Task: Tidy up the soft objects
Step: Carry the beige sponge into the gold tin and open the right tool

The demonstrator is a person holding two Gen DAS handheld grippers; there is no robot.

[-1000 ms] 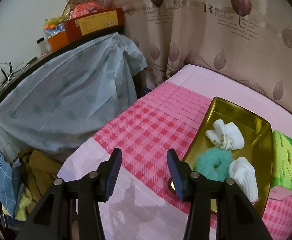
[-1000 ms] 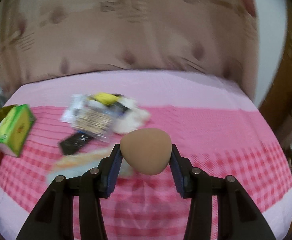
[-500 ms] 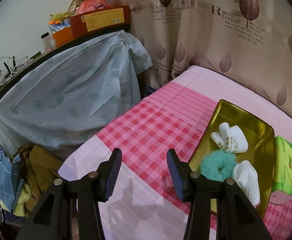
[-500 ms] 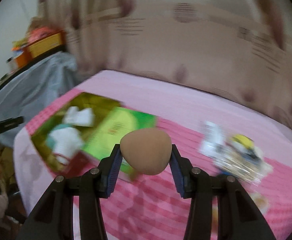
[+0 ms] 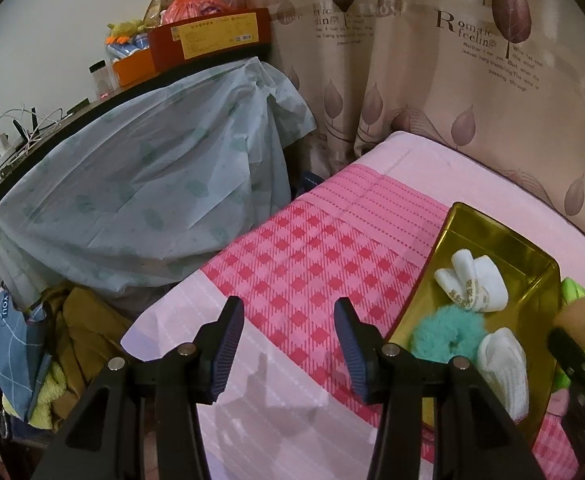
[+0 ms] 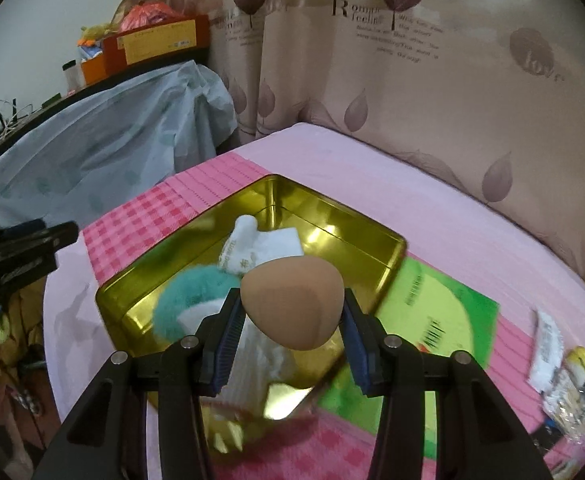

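Bed (image 5: 332, 248): pink checked cover carrying all the goods; it serves as the work surface, so the tin and the loose items lie within reach of both hands.
Gold tin (image 6: 356, 220): an open, shiny rectangular box at the centre of the right wrist view, its mouth up, evidently the collecting place for the soft items.
Green tissue pack (image 6: 444, 312): lies flat on the cover, touching or just beside the tin's 3 o'clock wall; it seems not to be part of the sorting.
Left hand-held gripper (image 5: 288, 340): jaws spread apart with nothing between them, hovering over the cover just beside the tin's 9 o'clock side, probably kept clear so the other hand can work.
Right hand-held gripper (image 6: 290, 320): clamped on the makeup sponge (image 6: 292, 300) and poised above the tin's near half, judged ready to drop it in.
Teal scrunchie (image 5: 446, 334): fluffy ring already in the tin, towards its near end.
White socks (image 5: 472, 280): one rolled pair with printed lettering at the tin's far end, another white sock (image 5: 504, 368) at the near end.
Makeup sponge, look: tan, smooth, matte, egg-shaped with a pointed end towards 4 o'clock; pinched across its middle and barely dented.
Sachets (image 6: 564, 376): small packets at 4 o'clock, well apart from the tin.
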